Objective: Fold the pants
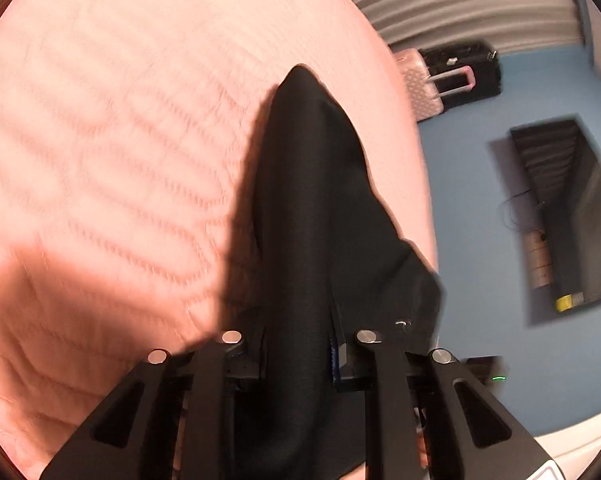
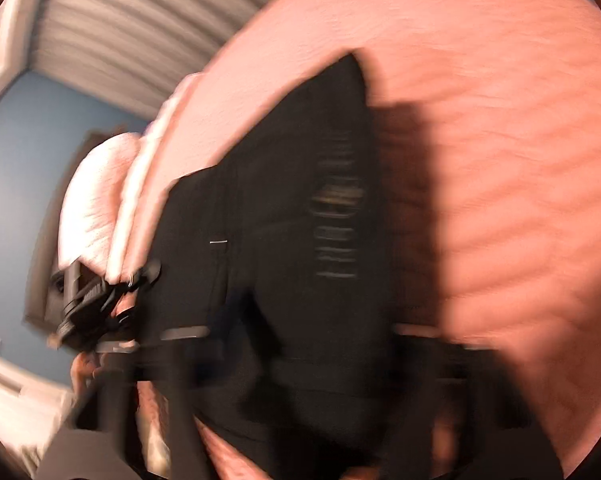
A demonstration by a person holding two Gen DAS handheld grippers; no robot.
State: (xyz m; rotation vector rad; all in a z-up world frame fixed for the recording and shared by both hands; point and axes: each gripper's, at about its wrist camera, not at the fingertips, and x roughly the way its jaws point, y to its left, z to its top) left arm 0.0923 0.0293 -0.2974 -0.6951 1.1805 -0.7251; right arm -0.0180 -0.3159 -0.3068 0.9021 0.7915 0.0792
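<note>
The black pants hang from my left gripper, which is shut on their top edge and holds them above the pink quilted bed. The far end of the cloth tapers to a point over the bed. In the right wrist view the pants spread out in front of my right gripper, which appears shut on their near edge, though the frame is heavily blurred. A line of pale lettering runs down one leg. My left gripper shows at the pants' left edge.
The bed's edge runs along the right, with blue floor beyond. A pink suitcase and a black suitcase stand by a corrugated wall. A dark mirror or panel lies on the floor.
</note>
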